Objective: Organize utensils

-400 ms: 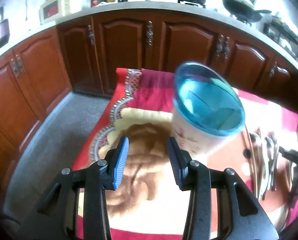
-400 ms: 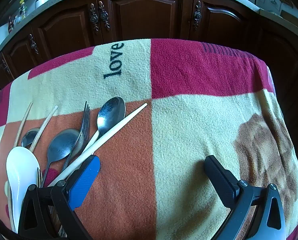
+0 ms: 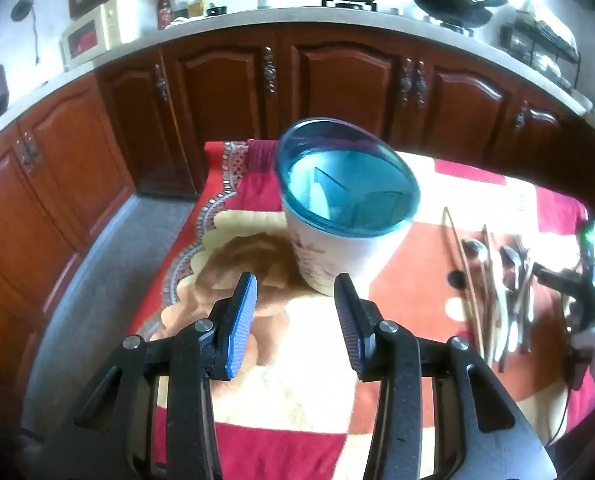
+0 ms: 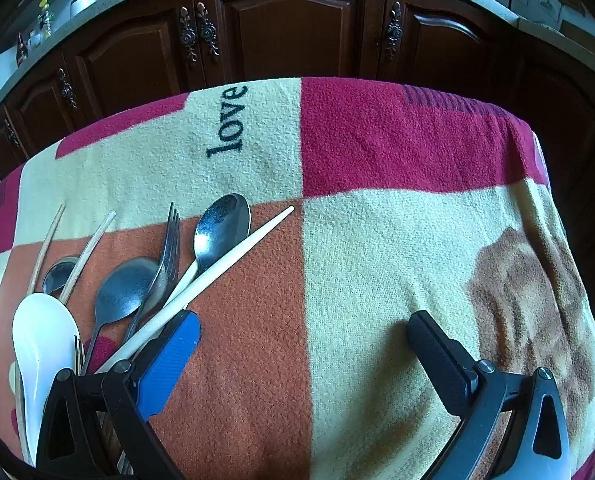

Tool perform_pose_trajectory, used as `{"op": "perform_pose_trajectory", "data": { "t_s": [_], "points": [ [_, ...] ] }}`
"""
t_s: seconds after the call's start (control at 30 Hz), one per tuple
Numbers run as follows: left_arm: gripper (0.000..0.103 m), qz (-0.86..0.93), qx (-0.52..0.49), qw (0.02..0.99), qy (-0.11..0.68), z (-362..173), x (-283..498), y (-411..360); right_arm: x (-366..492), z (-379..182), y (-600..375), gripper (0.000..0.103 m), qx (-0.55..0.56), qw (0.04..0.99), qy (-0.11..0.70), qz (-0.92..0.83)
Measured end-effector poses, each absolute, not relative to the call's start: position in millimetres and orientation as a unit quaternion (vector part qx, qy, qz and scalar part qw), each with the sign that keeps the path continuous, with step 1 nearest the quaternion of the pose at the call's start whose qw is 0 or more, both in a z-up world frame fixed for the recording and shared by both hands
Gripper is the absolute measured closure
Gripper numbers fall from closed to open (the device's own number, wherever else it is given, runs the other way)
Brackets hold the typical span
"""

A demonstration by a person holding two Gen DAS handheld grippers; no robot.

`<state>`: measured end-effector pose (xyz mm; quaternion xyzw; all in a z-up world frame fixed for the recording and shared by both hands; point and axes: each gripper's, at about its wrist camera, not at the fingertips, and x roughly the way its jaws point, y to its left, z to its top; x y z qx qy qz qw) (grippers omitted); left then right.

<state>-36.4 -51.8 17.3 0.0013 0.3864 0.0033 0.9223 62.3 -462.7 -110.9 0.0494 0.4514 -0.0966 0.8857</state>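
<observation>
Both tongs empty, utensils still loose on the surface.

My right tongs (image 4: 303, 330), spread wide, are nearer: chopstick (image 4: 217, 276) at ten o'clock, pointing one o'clock; left tongs (image 3: 295, 300) apart, cup (image 3: 347, 216) at twelve.

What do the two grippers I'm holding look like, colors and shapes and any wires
Both have black plastic frames with triangular cutouts and silver pivot screws. The left gripper has ribbed pads, one blue, one dark. The right gripper likewise has a blue pad and a black one. From the left view, a green light and thin cable show on it.
</observation>
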Motion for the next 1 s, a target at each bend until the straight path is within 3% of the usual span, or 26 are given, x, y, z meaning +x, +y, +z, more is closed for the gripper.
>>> {"op": "perform_pose_trajectory", "data": {
  "t_s": [0.23,0.57,1.0],
  "points": [
    [0.063,-0.008,0.010,0.927,0.375,21.5,-50.9,-63.3,38.4,-100.1,-459.6,0.003,0.038,0.864,0.496,-0.075],
    [0.063,-0.039,-0.001,0.929,0.368,29.1,-66.7,-72.8,-77.4,-27.1,-408.0,0.003,0.032,0.907,0.418,-0.033],
    [0.063,-0.063,0.004,0.940,0.335,62.6,-93.2,-89.5,-120.3,53.8,-329.7,0.003,0.057,0.944,0.324,-0.033]
  ]
}}
